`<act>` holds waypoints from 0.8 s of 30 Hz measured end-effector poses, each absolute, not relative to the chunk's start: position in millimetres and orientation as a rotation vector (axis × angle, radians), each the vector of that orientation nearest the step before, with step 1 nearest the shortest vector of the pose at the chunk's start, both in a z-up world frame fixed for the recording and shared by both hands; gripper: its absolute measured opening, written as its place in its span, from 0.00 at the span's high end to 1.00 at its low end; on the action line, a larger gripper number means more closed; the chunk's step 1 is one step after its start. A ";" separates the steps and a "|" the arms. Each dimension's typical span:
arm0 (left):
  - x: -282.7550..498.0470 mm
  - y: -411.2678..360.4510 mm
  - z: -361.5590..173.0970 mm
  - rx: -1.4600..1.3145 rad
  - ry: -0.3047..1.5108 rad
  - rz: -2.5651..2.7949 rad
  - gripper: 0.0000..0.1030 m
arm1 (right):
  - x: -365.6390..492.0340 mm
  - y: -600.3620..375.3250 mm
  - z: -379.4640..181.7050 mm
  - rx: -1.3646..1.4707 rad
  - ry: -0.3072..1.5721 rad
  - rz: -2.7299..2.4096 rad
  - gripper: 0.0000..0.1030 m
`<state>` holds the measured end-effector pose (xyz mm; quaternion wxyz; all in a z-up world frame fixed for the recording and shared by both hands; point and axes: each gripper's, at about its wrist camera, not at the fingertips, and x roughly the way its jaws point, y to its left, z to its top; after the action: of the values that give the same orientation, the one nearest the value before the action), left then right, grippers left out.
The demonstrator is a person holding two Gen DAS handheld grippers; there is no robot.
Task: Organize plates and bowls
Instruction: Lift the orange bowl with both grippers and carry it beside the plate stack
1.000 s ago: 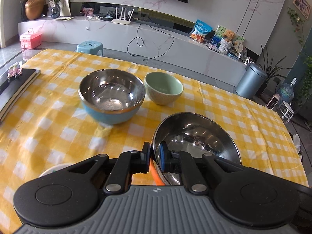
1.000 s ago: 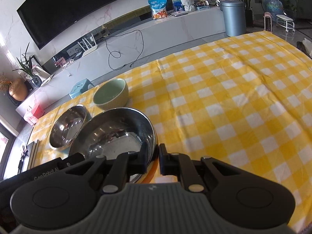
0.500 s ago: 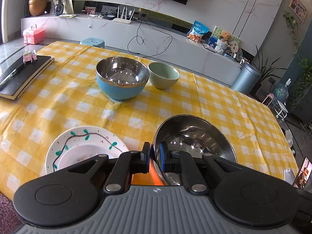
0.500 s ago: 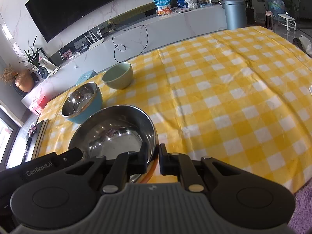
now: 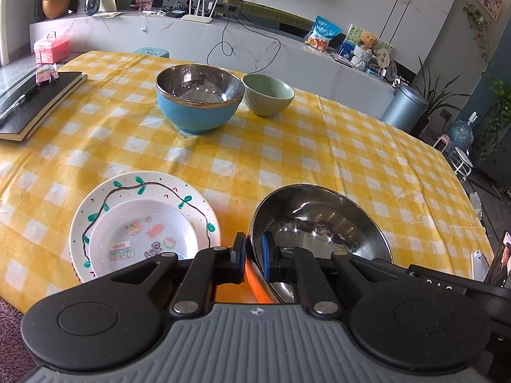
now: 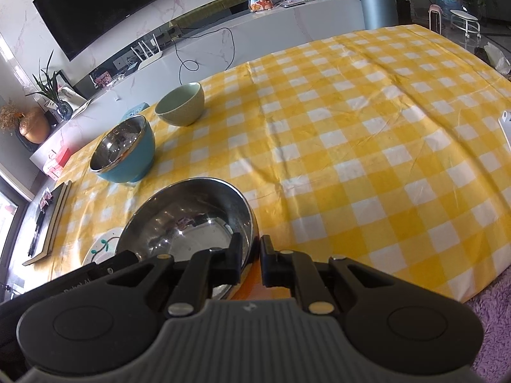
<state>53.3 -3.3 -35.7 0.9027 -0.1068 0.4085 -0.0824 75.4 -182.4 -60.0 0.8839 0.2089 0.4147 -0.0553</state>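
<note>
Two handheld grippers grip one large steel bowl [image 5: 319,223] by its rim above the near edge of a counter draped in a yellow-and-white checked cloth [image 5: 319,146]. The left gripper [image 5: 254,255] has its fingers clamped on the bowl's left rim, one pad outside against the orange outer wall, the other inside on the polished metal. The right gripper [image 6: 250,260] pinches the opposite rim of the same bowl [image 6: 191,217] in the same way, its fingers nearly together with only the thin wall between them.

Just to the left of the held bowl, a white plate [image 5: 105,204] painted with a green vine border lies flat on the cloth, and a smaller white dish [image 5: 140,239] with pastel decorations rests inside it. In the right wrist view only a sliver of that plate [image 6: 102,249] shows beyond the bowl's rim.

Farther back on the counter stand a blue bowl [image 5: 198,102] with a mirrored steel interior and, just beside it to the right, a smaller pale green bowl [image 5: 268,94]; whether the two touch cannot be told. A black notebook [image 5: 35,102] lies at the far left edge of the cloth. Behind the counter runs a white marble-look media shelf [image 5: 191,32] carrying a white router [image 5: 198,9].
</note>
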 end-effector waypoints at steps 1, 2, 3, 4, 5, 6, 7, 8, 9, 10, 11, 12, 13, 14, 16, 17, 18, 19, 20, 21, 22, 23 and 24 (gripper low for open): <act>53.6 -3.9 -36.7 -0.219 0.847 -0.170 0.90 | 76.1 -183.0 -60.3 0.433 0.863 -0.117 0.91; 53.8 -4.3 -37.8 -0.216 0.852 -0.169 0.90 | 76.5 -183.3 -60.9 0.432 0.865 -0.118 0.91; 53.9 -4.3 -38.7 -0.214 0.856 -0.167 0.90 | 77.1 -183.6 -61.8 0.434 0.868 -0.118 0.91; 53.9 -4.5 -39.7 -0.213 0.859 -0.165 0.90 | 77.8 -184.1 -63.1 0.435 0.872 -0.117 0.91; 53.9 -4.6 -40.5 -0.211 0.861 -0.164 0.90 | 78.2 -184.4 -64.3 0.437 0.876 -0.117 0.91; 53.7 -4.6 -40.7 -0.209 0.860 -0.163 0.90 | 78.6 -184.6 -65.6 0.439 0.879 -0.118 0.91; 53.7 -5.0 -40.6 -0.205 0.858 -0.163 0.90 | 78.8 -184.8 -66.5 0.441 0.879 -0.117 0.91; 53.8 -5.2 -40.4 -0.200 0.856 -0.162 0.90 | 79.0 -184.8 -67.1 0.443 0.880 -0.116 0.91; 53.9 -5.4 -40.1 -0.194 0.854 -0.161 0.90 | 79.2 -184.7 -67.5 0.444 0.880 -0.115 0.91; 54.0 -5.9 -39.8 -0.187 0.852 -0.161 0.90 | 80.1 -184.3 -67.9 0.443 0.882 -0.113 0.91; 54.0 -6.7 -39.3 -0.179 0.851 -0.160 0.90 | 80.5 -184.1 -68.4 0.441 0.885 -0.112 0.91; 54.3 -7.5 -39.0 -0.172 0.852 -0.160 0.90 | 80.7 -184.2 -69.4 0.443 0.889 -0.111 0.91; 54.2 -8.2 -38.7 -0.167 0.852 -0.163 0.90 | 80.3 -184.7 -69.9 0.451 0.889 -0.110 0.89; 54.3 -8.7 -38.5 -0.163 0.852 -0.164 0.89 | 80.2 -185.2 -69.9 0.457 0.887 -0.108 0.88; 53.9 -9.0 -37.7 -0.157 0.849 -0.160 0.88 | 79.8 -185.5 -68.7 0.458 0.878 -0.110 0.88; 53.8 -8.9 -36.8 -0.153 0.846 -0.156 0.83 | 79.3 -185.2 -67.5 0.451 0.872 -0.115 0.86; 53.5 -8.3 -35.9 -0.154 0.842 -0.154 0.80 | 79.0 -184.5 -66.0 0.440 0.866 -0.120 0.83; 53.3 -7.1 -34.4 -0.158 0.838 -0.152 0.75 | 78.4 -184.4 -64.3 0.432 0.858 -0.123 0.74; 53.1 -5.7 -32.7 -0.164 0.834 -0.150 0.70 | 77.5 -184.7 -62.8 0.430 0.849 -0.123 0.71; 53.0 -4.4 -30.8 -0.167 0.828 -0.149 0.68 | 77.0 -184.6 -61.1 0.428 0.841 -0.121 0.71; 53.3 -3.1 -28.0 -0.168 0.821 -0.151 0.64 | 76.7 -184.1 -59.2 0.422 0.834 -0.122 0.71; 53.2 -2.5 -25.7 -0.162 0.813 -0.154 0.60 | 76.2 -183.5 -57.4 0.415 0.827 -0.123 0.71; 53.0 -2.2 -22.5 -0.145 0.801 -0.157 0.58 | 75.6 -182.8 -54.8 0.405 0.814 -0.120 0.71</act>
<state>53.0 -2.2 -22.5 0.9152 -0.0704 0.3893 -0.0764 75.6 -182.8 -54.8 0.8968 0.1953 0.3927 -0.0581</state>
